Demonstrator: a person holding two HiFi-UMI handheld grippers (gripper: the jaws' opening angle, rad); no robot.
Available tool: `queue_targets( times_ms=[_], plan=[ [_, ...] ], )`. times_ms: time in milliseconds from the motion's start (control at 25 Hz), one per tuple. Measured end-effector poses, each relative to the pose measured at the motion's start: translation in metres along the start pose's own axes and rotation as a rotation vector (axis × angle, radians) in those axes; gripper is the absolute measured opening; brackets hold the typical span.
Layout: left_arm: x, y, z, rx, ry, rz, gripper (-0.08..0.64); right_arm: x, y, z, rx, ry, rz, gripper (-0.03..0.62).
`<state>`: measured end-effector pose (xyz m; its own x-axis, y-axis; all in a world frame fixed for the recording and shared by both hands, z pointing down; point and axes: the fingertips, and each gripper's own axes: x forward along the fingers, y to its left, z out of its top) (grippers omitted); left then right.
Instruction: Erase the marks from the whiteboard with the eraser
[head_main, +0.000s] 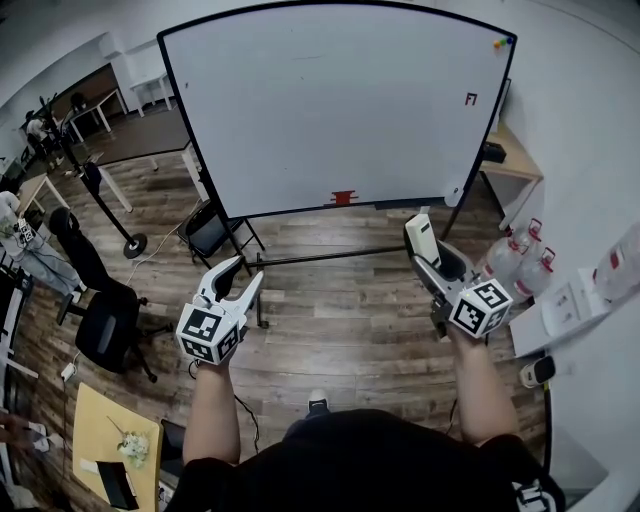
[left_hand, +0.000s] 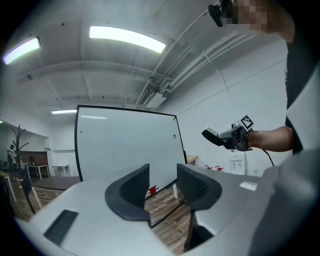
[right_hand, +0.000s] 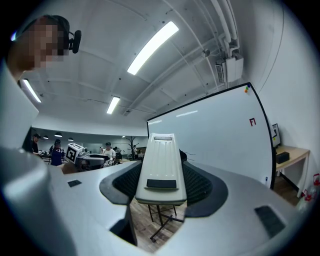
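Observation:
The large whiteboard (head_main: 330, 110) stands on a wheeled frame ahead of me, with a small red mark (head_main: 470, 99) near its upper right. The same mark (right_hand: 252, 121) shows in the right gripper view and, tiny, as the red mark (left_hand: 174, 136) in the left gripper view. My right gripper (head_main: 432, 258) is shut on the white eraser (head_main: 421, 236), held in the air short of the board; the eraser (right_hand: 161, 167) sits lengthwise between the jaws. My left gripper (head_main: 245, 272) hangs open and empty, away from the board (left_hand: 125, 145).
A red object (head_main: 343, 197) rests on the board's tray. Coloured magnets (head_main: 502, 42) sit at its top right corner. A wooden desk (head_main: 515, 162), water bottles (head_main: 515, 255) and a white shelf stand at the right. Black office chairs (head_main: 105, 320) stand at the left, with people farther back.

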<state>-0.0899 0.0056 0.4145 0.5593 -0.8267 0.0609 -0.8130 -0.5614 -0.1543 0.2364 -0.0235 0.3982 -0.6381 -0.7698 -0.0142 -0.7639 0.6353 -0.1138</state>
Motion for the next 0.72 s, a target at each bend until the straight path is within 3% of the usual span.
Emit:
queue_targets(
  times_ms=[720],
  plan=[
    [0.035, 0.062, -0.023, -0.026, 0.012, -0.023, 0.181, 0.065, -0.009, -0.011, 0.01, 0.021, -0.021, 0.25]
  ],
)
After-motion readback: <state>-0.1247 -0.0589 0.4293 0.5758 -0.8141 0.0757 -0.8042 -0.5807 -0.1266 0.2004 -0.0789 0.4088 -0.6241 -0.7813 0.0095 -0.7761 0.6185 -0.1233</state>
